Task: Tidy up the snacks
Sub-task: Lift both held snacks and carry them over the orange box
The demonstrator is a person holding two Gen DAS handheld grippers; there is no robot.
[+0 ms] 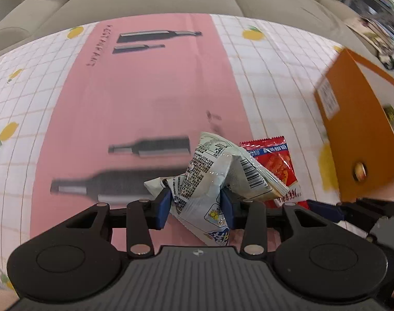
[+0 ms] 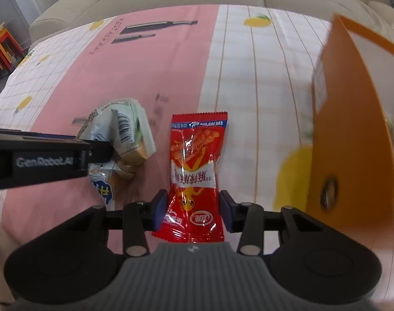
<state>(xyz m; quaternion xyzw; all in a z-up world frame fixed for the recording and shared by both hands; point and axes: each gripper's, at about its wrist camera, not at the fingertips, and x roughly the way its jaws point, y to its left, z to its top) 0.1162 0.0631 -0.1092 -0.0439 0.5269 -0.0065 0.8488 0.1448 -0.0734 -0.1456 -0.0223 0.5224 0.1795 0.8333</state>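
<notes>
On the worktop, the left hand-held gripper, marked "Gen.Robot.AI", grips a crumpled white snack packet with a barcode. Just right, the red snack packet lies between the right hand-held gripper's fingers, gripped. An orange box stands far right.

- "Gen.Robot.AI" in pale letters on the black side of the left gripper, seen from the right wrist.
- The red snack packet bears large white-banded Chinese characters and a round red logo, upside down; not legible.
- The pale snack packet carries a barcode and dense small print, too fine to read.
- The orange box has a white label, blurred.
</notes>
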